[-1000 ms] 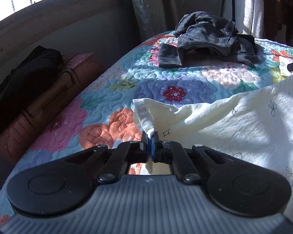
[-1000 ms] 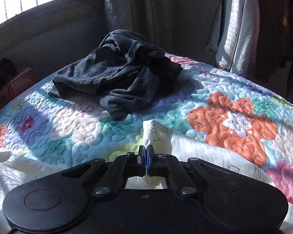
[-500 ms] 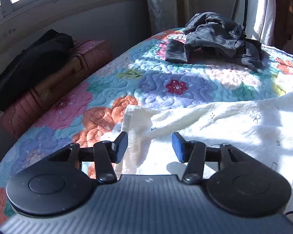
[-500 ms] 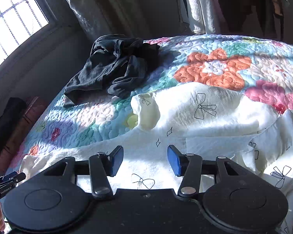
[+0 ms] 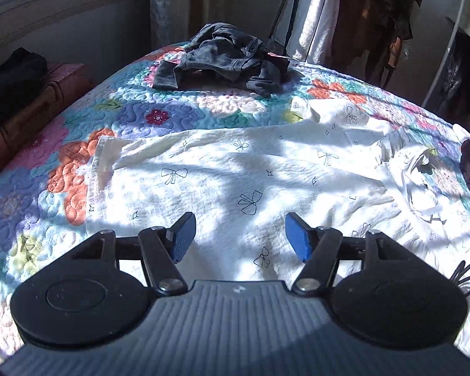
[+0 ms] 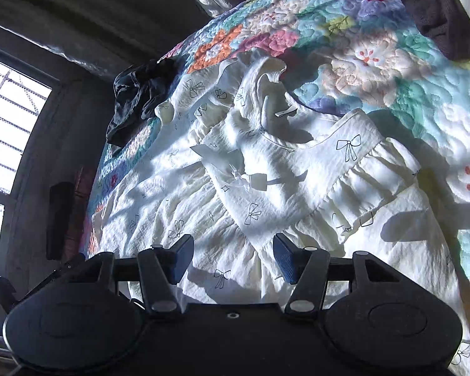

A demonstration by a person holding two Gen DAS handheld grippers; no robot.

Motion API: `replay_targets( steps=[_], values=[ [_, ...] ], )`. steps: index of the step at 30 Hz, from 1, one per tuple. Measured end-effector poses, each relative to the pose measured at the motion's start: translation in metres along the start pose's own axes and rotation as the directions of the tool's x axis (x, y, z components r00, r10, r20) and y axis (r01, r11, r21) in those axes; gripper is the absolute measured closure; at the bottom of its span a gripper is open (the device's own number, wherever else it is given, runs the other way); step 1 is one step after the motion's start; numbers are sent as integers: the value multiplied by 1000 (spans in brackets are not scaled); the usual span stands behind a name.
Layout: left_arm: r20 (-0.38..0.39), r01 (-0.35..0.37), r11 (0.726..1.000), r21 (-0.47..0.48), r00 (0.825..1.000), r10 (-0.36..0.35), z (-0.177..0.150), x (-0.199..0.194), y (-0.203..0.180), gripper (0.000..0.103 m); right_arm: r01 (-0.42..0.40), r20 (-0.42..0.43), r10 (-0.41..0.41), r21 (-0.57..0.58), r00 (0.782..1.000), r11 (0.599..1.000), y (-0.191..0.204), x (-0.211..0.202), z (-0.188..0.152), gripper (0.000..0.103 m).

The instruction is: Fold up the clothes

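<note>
White dress point(image 5: 250, 169), printed with small black bows, lies spread across the floral quilt point(image 5: 134, 109) of the bed, its ruffled bodice and neckline point(image 6: 297, 144) toward the right gripper's side. Dark grey garment point(image 5: 225, 56) sits crumpled at the quilt's far end, apart from the dress. Brown suitcase point(image 5: 31, 106) stands beside the bed under the window. Left gripper point(image 5: 239, 235) hangs over the skirt, jaws opening, nothing between the blue pads. Right gripper point(image 6: 233, 255) hangs over the waist seam, jaws likewise opening, fabric beneath but not pinched.
</note>
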State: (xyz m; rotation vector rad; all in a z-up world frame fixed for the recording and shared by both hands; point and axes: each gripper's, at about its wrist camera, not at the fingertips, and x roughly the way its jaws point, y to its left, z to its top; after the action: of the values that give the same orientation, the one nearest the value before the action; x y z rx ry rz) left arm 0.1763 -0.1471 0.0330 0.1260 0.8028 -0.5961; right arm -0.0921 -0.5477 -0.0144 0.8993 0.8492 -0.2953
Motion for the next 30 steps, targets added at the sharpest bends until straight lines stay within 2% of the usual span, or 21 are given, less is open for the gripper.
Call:
replay_targets(
  steps=[1, 5, 7, 8, 9, 10, 13, 15, 16, 18, 20, 22, 24, 26, 28, 30],
  values=[
    [11, -18, 1000, -11, 1000, 18, -3, -11, 4, 40, 23, -7, -23, -13, 1000, 1000, 0, -6, -6, 41],
    [32, -40, 995, -94, 999, 44, -23, -66, 29, 40, 27, -12, -27, -30, 1000, 999, -3, -46, -32, 41],
    [41, -62, 990, -127, 997, 68, -35, -94, 38, 40, 81, 27, -80, -46, 996, 996, -3, -71, -44, 41],
    [61, -97, 987, -126, 993, 105, -43, -112, 40, 39, 115, 51, -112, -52, 992, 992, -3, -84, -51, 41],
    [78, -124, 986, -111, 988, 133, -51, -127, 41, 37, 135, 68, -131, -56, 989, 989, -4, -96, -57, 41],
    [92, -144, 985, -92, 984, 152, -59, -140, 42, 30, 138, 73, -134, -61, 988, 988, -6, -109, -64, 41],
    [47, -190, 975, -111, 979, 196, -92, -166, 42, 26, 151, 78, -144, -97, 987, 984, -12, -136, -90, 41],
    [5, -279, 947, -160, 959, 284, -125, -171, 32, 26, 200, 124, -186, -110, 975, 974, -14, -150, -116, 40],
    [-31, -270, 948, -171, 963, 268, -141, -169, 25, 26, 211, 157, -191, -121, 969, 970, -15, -155, -131, 40],
    [-121, -190, 964, -186, 978, 170, -170, -159, 9, 26, 199, 219, -161, -163, 962, 966, -19, -158, -162, 40],
    [-203, -115, 965, -236, 977, 67, -199, -148, -5, 26, 196, 245, -139, -227, 959, 954, -28, -148, -186, 39],
    [-268, -93, 931, -352, 964, -4, -228, -134, -16, 26, 267, 276, -186, -294, 943, 918, -36, -130, -194, 39],
    [-313, -119, 893, -434, 949, -25, -249, -123, -21, 26, 344, 328, -232, -341, 916, 875, -46, -115, -201, 39],
    [-338, -145, 843, -518, 940, -46, -264, -116, -16, 26, 385, 396, -241, -338, 886, 859, -58, -109, -204, 39],
    [-306, -164, 782, -602, 951, -36, -276, -113, -10, 26, 370, 416, -221, -321, 882, 872, -75, -103, -200, 39],
    [-285, -187, 731, -657, 958, -11, -282, -109, -7, 25, 351, 427, -202, -305, 881, 886, -91, -96, -196, 39]
  ],
)
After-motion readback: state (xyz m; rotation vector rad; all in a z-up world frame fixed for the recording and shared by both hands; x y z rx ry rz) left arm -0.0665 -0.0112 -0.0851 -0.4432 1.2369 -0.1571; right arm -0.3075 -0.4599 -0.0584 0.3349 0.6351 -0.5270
